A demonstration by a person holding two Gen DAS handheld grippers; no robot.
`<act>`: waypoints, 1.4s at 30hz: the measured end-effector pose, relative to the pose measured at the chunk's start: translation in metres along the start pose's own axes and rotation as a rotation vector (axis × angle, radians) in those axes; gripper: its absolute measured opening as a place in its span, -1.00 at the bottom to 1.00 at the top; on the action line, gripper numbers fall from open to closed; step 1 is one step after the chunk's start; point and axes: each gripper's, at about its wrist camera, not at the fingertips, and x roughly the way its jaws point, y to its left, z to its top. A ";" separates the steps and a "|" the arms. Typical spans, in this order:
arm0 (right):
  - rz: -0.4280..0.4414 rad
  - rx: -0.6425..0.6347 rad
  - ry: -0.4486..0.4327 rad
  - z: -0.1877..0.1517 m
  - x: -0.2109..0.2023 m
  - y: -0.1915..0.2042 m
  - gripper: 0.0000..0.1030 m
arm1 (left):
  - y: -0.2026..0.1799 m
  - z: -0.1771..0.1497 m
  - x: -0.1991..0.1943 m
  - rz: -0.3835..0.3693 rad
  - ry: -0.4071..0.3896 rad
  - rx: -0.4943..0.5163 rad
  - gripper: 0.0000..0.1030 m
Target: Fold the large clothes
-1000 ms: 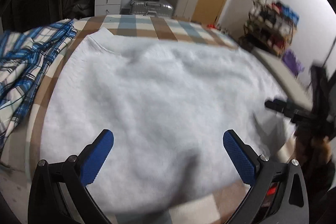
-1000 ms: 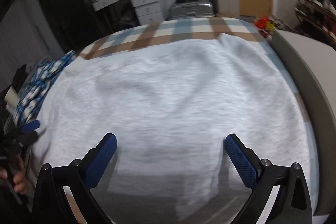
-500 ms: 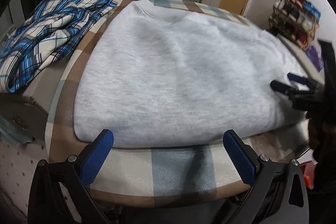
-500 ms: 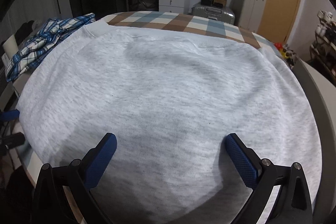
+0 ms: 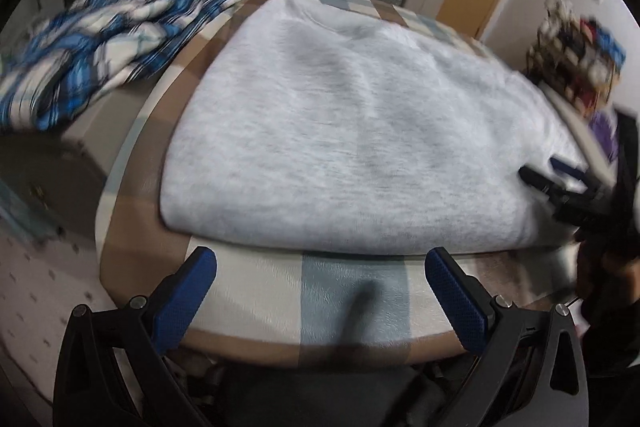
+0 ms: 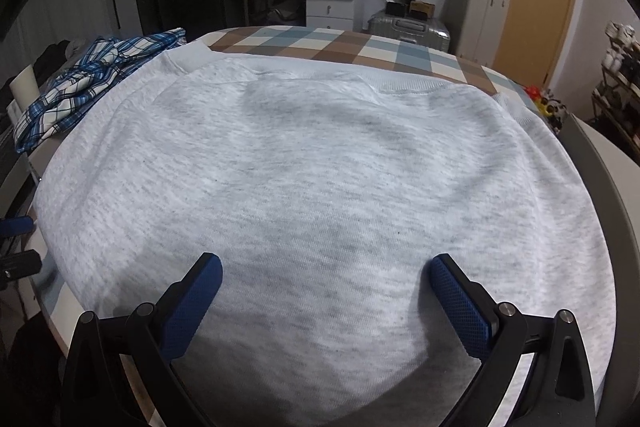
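A light grey heathered knit sweatshirt [image 6: 320,187] lies spread flat across a table covered in a brown, cream and pale-blue checked cloth [image 6: 360,49], its ribbed collar at the far edge. The left hand-held gripper [image 5: 320,287] hangs over the bare checked cloth just short of the sweatshirt's near folded edge, its 2 blue-padded fingers [image 5: 184,299] set wide apart and holding nothing. The right hand-held gripper [image 6: 326,297] hovers above the near part of the sweatshirt, its 2 blue pads likewise spread wide, with no fabric between them; whether the tips touch the knit is hard to judge from this angle. In the left wrist view, blurred by motion, the right gripper appears at the sweatshirt's right edge. A crumpled blue-and-white plaid shirt [image 6: 92,79] lies beside the sweatshirt on the left. White drawers [image 6: 330,1] and a silver suitcase [image 6: 408,29] stand beyond the table.
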 end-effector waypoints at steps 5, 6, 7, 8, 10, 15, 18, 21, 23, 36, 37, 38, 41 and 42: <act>0.001 0.000 -0.003 0.000 -0.001 0.000 1.00 | 0.025 -0.004 -0.004 -0.264 0.011 -0.218 0.97; 0.002 0.000 -0.004 0.000 -0.001 0.000 1.00 | 0.030 -0.005 -0.003 -0.303 0.005 -0.255 0.97; 0.001 0.000 -0.004 0.000 -0.001 0.000 1.00 | 0.035 -0.005 -0.001 -0.319 -0.002 -0.289 0.97; 0.000 -0.001 -0.004 0.000 -0.001 0.000 1.00 | 0.037 -0.005 0.000 -0.333 -0.012 -0.311 0.96; 0.001 -0.002 -0.006 0.000 -0.001 0.000 1.00 | 0.042 -0.003 0.002 -0.358 -0.042 -0.356 0.96; 0.001 -0.002 -0.008 0.000 -0.002 0.001 1.00 | 0.038 0.011 0.011 -0.292 -0.115 -0.439 0.79; -0.002 -0.004 -0.011 0.000 -0.001 0.002 1.00 | 0.026 0.014 0.014 -0.108 -0.140 -0.426 -0.17; -0.004 -0.003 -0.013 0.001 -0.001 0.003 1.00 | 0.030 0.014 0.012 -0.057 -0.195 -0.424 -0.63; -0.006 -0.006 -0.014 0.001 -0.002 0.003 1.00 | 0.029 0.013 0.006 -0.054 -0.232 -0.402 -0.69; 0.176 -0.374 -0.085 0.014 -0.018 0.164 1.00 | 0.030 0.032 -0.018 -0.168 -0.294 -0.261 -0.76; 0.153 -0.393 -0.068 0.018 -0.008 0.176 1.00 | 0.031 0.033 -0.019 -0.181 -0.290 -0.256 -0.76; 0.131 -0.399 -0.065 0.021 -0.002 0.181 1.00 | 0.031 0.035 -0.018 -0.191 -0.289 -0.253 -0.77; 0.045 -0.392 -0.071 0.034 0.016 0.187 0.39 | 0.032 0.034 -0.016 -0.215 -0.275 -0.256 -0.76; 0.075 -0.380 -0.062 0.037 0.017 0.183 0.23 | 0.037 0.033 -0.014 -0.229 -0.255 -0.267 -0.74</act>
